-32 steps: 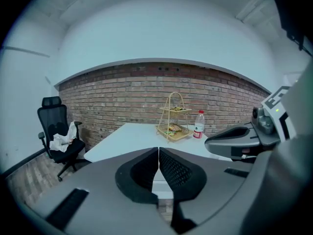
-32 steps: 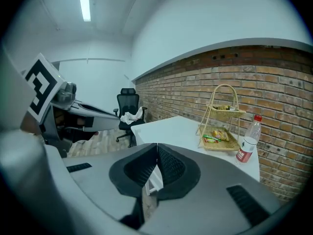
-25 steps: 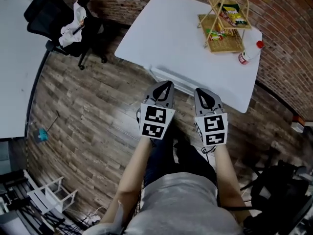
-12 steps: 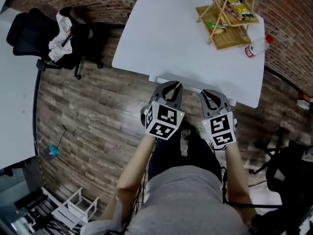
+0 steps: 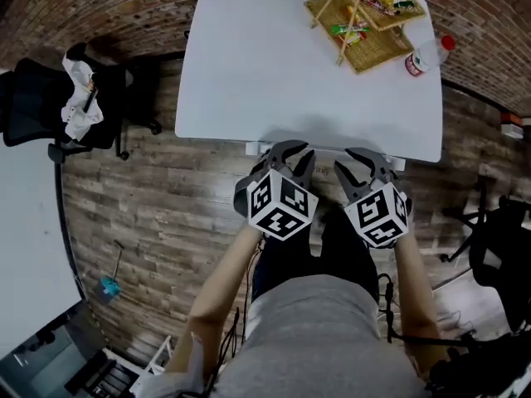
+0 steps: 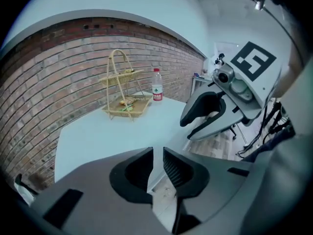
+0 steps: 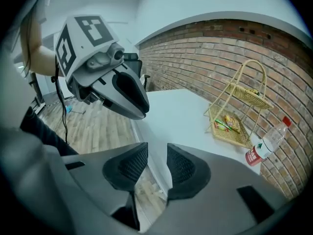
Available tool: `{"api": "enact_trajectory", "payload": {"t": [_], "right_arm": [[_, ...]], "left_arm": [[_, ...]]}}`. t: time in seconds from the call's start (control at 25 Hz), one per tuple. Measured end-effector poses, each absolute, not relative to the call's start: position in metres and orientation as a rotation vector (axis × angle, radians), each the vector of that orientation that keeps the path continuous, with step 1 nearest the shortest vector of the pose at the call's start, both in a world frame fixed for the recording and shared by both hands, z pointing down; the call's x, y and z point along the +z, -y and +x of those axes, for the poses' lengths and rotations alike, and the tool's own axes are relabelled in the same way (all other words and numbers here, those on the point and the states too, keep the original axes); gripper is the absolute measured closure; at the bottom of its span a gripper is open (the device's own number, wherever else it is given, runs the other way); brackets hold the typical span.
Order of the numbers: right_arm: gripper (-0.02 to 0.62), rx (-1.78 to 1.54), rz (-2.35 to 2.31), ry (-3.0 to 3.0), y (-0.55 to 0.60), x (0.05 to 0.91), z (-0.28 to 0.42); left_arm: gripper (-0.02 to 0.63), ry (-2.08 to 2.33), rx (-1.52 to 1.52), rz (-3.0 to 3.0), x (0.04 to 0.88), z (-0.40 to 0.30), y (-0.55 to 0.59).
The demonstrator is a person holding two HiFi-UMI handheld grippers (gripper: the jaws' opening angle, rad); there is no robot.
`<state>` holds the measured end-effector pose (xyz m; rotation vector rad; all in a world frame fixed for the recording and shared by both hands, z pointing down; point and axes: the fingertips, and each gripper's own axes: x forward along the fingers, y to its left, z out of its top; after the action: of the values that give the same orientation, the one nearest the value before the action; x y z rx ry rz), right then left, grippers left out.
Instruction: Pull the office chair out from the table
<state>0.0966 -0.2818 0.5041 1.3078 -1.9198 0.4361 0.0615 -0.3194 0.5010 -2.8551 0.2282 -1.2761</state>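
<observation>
While my left tool [image 5: 289,154] and right tool [image 5: 363,160] hang at the near edge of the white table [image 5: 274,73] in the head view, the office chair [image 5: 37,118] stands well apart at the left. It has a white cloth [image 5: 79,110] draped on it. If I pinch cloth instead of frame, the grip may slip. I count one such chair, one basket stand [image 5: 365,15], one bottle [image 5: 425,54] and two tools.

In the left gripper view, the left tool has just been opening to a narrow gap with nothing in it.

In the right gripper view, the right tool has just been opening wider, and it too is empty.

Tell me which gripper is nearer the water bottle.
Right. The right gripper is at the near edge of the table, below-left of the bottle; the left gripper sits further left. Both grippers' jaws have just been opening, empty.
</observation>
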Motion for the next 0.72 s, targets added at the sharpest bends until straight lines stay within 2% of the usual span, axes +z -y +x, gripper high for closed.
{"api": "enact_trajectory", "payload": {"t": [0.12, 0.72], "right_arm": [[0.465, 0.429, 1.258, 1.882, 0.281, 0.511, 0.098], [0.459, 0.285, 0.923, 1.682, 0.273, 0.546, 0.112]], "left_arm": [[0.512, -0.123, -1.330, -2.786, 0.509, 0.059, 0.320], [0.428, 0.242, -1.486, -2.301, 0.533, 0.073, 0.309]]}}
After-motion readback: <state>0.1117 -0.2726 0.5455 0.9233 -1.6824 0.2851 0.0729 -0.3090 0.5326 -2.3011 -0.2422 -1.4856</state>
